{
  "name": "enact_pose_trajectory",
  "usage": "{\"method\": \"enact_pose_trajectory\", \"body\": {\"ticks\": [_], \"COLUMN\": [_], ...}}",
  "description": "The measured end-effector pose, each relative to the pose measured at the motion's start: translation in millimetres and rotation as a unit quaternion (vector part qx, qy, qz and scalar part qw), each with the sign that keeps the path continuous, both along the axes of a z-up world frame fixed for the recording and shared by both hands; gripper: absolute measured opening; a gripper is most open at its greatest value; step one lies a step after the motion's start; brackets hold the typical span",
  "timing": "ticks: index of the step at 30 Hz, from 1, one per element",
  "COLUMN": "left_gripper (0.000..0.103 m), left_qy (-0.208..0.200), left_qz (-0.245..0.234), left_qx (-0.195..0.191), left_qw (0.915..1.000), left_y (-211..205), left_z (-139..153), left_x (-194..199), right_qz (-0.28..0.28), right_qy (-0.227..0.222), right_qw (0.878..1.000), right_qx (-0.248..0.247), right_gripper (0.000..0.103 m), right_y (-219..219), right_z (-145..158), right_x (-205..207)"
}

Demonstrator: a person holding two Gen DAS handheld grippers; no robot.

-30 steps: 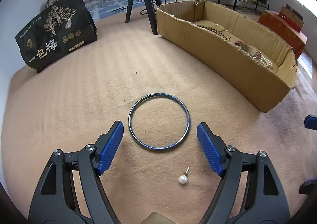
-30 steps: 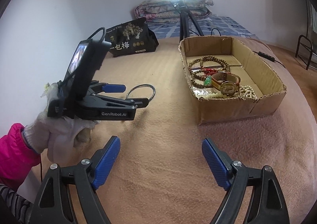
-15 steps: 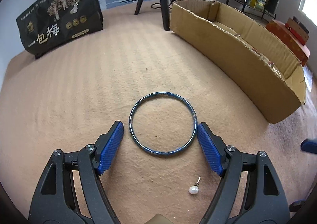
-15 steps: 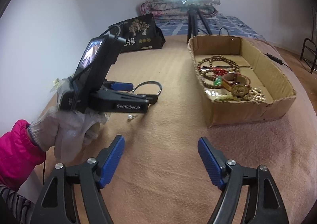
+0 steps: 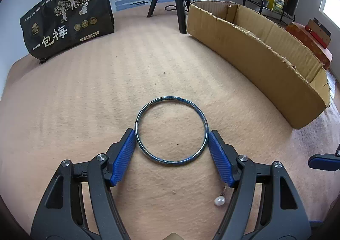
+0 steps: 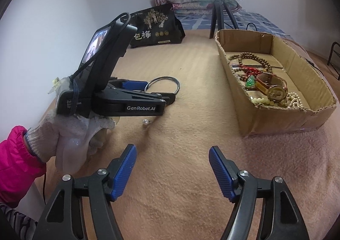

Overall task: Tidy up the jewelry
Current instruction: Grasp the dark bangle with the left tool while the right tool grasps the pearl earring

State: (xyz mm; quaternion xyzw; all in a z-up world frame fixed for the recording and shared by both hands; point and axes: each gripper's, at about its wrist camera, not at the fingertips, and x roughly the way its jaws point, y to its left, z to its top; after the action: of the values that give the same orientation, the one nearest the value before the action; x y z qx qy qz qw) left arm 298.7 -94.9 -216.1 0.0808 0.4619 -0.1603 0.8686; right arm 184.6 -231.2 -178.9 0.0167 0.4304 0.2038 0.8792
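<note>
Since a moment ago we see the left tongs (image 5: pixel 171 148) have been closing around the blue bangle (image 5: pixel 171 129), which lies flat on the tan blanket (image 5: pixel 106 95); both pads now sit against its rim (real pressure we cannot confirm). A pearl earring (image 5: pixel 218 200) is half hidden behind the right finger. The right tongs (image 6: pixel 172 171), also narrowing, gape empty. The cardboard box (image 6: pixel 276 116) holds beads.

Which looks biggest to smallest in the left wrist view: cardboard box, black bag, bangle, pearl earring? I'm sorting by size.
1. cardboard box
2. black bag
3. bangle, though it lies nearest the camera, which flatters it
4. pearl earring
</note>
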Motion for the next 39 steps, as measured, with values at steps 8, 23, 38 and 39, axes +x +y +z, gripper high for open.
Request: {"method": "enact_pose_trajectory", "body": {"ticks": [8, 23, 38, 39], "left_gripper": [0.073, 0.072, 0.072, 0.072], "left_qy": [0.004, 0.007, 0.012, 0.011], "left_qz": [0.033, 0.034, 0.040, 0.041], "left_qx": [-0.006, -0.017, -0.035, -0.035], "left_qw": [0.9994, 0.9993, 0.9985, 0.9985], "left_y": [37, 74, 79, 78], "left_z": [1, 0, 1, 1], "left_x": [2, -11, -10, -10], "right_qz": [0.036, 0.090, 0.144, 0.143], "right_qy": [0.008, -0.003, -0.008, -0.008], "right_qw": [0.999, 0.994, 0.986, 0.986], "right_qx": [-0.009, -0.066, -0.088, -0.084], "right_gripper": [0.043, 0.036, 0.017, 0.017], "right_y": [26, 73, 71, 70], "right_z": [-9, -27, -28, -28], "right_x": [14, 45, 49, 48]}}
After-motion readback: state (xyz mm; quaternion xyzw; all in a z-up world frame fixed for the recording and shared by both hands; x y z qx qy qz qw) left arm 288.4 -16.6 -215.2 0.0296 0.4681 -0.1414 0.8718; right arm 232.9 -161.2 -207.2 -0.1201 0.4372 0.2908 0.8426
